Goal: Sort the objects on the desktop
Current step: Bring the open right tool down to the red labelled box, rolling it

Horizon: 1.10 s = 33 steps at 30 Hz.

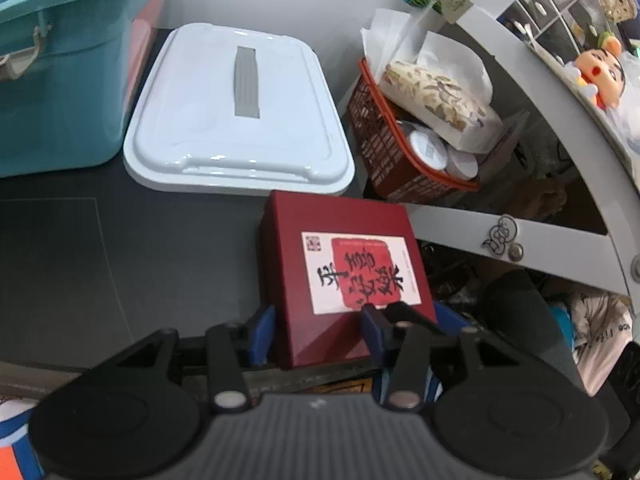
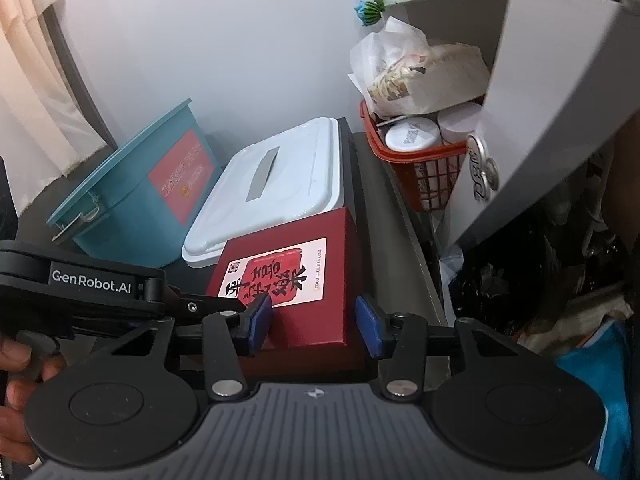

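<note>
Red box (image 1: 344,276) with a calligraphy label sits at the near right edge of my dark desk (image 1: 120,260), just in front of the white lidded bin (image 1: 236,108). My left gripper (image 1: 318,334) straddles its near corner; one blue pad lies over the lid, the other at its side, and whether they press is hard to tell. My right gripper (image 2: 316,326) brackets the near end, pads apart from it. Beyond, a teal tub (image 2: 136,204) and orange basket (image 2: 424,168); the basket's contents are partly hidden.
</note>
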Each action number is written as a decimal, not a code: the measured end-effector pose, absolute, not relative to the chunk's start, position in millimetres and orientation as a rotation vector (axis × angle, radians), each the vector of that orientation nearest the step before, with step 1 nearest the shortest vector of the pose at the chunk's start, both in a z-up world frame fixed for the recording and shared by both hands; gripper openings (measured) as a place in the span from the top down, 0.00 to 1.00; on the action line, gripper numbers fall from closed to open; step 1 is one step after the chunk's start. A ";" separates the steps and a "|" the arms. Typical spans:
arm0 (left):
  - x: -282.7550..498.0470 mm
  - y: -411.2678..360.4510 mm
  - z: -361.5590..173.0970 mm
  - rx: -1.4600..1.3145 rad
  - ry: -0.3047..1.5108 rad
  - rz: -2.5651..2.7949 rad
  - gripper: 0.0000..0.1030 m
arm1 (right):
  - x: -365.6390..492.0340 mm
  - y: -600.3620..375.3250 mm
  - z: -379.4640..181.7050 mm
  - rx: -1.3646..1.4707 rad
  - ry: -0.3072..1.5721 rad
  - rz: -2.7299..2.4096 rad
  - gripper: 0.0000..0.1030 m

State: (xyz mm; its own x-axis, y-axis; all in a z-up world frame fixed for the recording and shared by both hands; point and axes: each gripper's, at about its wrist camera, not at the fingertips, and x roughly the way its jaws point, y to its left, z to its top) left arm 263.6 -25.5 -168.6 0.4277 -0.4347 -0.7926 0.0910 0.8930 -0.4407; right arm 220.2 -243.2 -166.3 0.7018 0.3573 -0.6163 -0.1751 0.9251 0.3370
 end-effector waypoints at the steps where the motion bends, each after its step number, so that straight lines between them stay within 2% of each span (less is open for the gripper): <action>1: 262.9 -26.7 -168.4 -0.355 1.085 -0.336 0.51 | 219.5 -244.3 -166.1 0.266 0.738 0.299 0.52; 10: 256.1 -32.2 -166.3 -0.354 1.086 -0.334 0.52 | 215.4 -260.6 -165.1 0.336 0.764 0.299 0.56; 15: 257.2 -24.0 -163.5 -0.337 1.082 -0.343 0.54 | 215.5 -268.2 -166.4 0.380 0.776 0.290 0.54; 21: 257.3 -18.6 -159.6 -0.334 1.062 -0.321 0.55 | 215.6 -268.1 -166.2 0.392 0.770 0.292 0.44; 30: 255.7 -18.2 -161.7 -0.276 1.051 -0.319 0.56 | 225.4 -266.7 -168.9 0.417 0.779 0.282 0.42; 33: 253.8 -16.1 -162.8 -0.275 1.050 -0.326 0.56 | 229.9 -269.2 -172.0 0.464 0.786 0.291 0.33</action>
State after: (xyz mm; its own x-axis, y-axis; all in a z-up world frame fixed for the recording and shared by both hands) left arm 253.8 -16.1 -162.8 0.4571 -0.3904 -0.7991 0.1310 0.9183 -0.3737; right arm 229.9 -269.2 -172.0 0.6751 0.4168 -0.6087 -0.0795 0.8614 0.5017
